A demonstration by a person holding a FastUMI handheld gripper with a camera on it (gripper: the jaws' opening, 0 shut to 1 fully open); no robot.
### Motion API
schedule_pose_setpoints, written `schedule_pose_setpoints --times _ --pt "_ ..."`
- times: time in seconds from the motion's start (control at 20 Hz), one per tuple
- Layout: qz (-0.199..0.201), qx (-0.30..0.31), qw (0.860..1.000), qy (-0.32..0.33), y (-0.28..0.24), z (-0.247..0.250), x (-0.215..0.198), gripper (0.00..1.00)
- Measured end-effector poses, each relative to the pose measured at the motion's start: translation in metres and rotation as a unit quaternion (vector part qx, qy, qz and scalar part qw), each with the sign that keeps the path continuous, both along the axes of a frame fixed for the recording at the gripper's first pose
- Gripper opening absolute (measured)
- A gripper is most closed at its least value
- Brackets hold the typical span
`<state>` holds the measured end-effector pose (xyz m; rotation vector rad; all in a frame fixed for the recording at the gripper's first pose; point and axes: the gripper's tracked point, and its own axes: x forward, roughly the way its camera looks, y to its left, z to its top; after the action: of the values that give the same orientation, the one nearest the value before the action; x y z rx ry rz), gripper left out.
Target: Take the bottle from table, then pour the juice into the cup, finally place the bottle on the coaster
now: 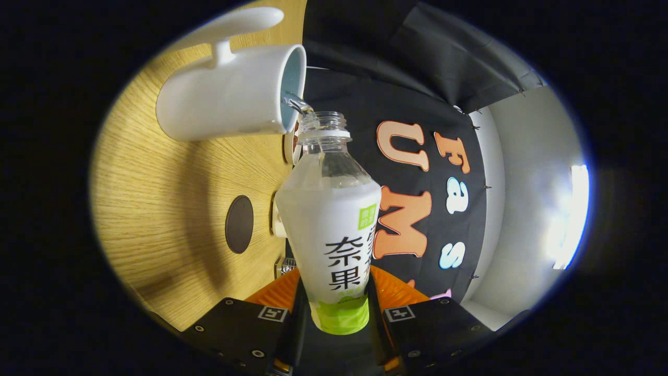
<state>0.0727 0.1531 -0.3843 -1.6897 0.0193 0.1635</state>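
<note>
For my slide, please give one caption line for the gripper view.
Gripper shut on the uncapped bottle, tipped so juice runs from its mouth into the white cup.

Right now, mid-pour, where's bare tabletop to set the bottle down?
Bare wood table spreads on the far side of the dark round coaster and between it and the white cup. It is crowded at the cup's rim, where the bottle mouth pours. The gripper jaws clamp the bottle's base.
</note>
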Motion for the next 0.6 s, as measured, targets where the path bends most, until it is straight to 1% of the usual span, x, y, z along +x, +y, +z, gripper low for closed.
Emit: schedule_pose_setpoints --times 0.6 --pt "0.012 -0.022 1.000 -0.017 0.0049 0.0010 -0.0024 0.53"
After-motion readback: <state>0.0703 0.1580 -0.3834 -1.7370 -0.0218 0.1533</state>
